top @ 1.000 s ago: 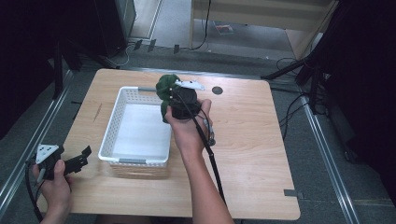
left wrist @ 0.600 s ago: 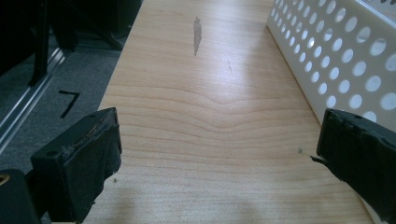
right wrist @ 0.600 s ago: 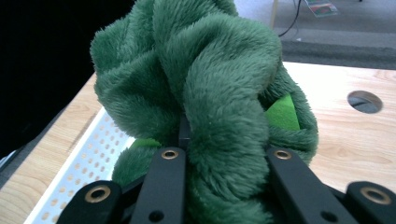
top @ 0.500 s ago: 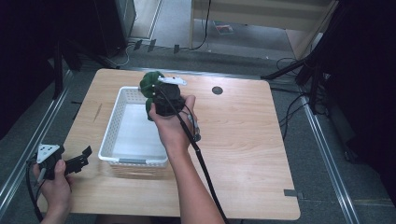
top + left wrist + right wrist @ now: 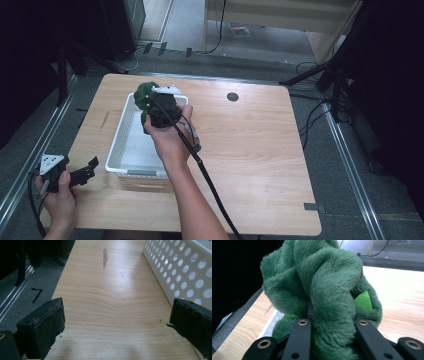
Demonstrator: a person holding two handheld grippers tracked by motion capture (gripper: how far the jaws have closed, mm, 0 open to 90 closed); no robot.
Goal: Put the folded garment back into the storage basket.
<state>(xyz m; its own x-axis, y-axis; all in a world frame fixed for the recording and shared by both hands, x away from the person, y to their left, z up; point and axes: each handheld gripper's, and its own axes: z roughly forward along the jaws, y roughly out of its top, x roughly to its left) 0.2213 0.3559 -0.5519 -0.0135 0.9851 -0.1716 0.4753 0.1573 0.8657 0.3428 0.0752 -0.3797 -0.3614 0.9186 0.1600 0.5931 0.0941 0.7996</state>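
Since the earlier frames the right gripper (image 5: 151,102) had carried the green plush toy (image 5: 144,96) leftward across the table, from beside the far right edge of the white perforated basket (image 5: 131,165) to above its far end, where the toy hung over the rim and the open interior. The left gripper (image 5: 82,172) had kept its place at the table's near left corner, off the basket's near left side. The high view gave the layout: the wooden table (image 5: 260,165), the basket on its left half, and the right hand's cable trailing back along the forearm. The right gripper view showed what the high view could not: both black jaws pressed into the plush toy (image 5: 324,295), squeezing its fur between them, with a bright green patch (image 5: 363,301) showing in a fold. The left gripper view showed its jaws standing wide apart with nothing between them, bare wood ahead and the basket's holed wall (image 5: 185,270) just beside the right-hand jaw.
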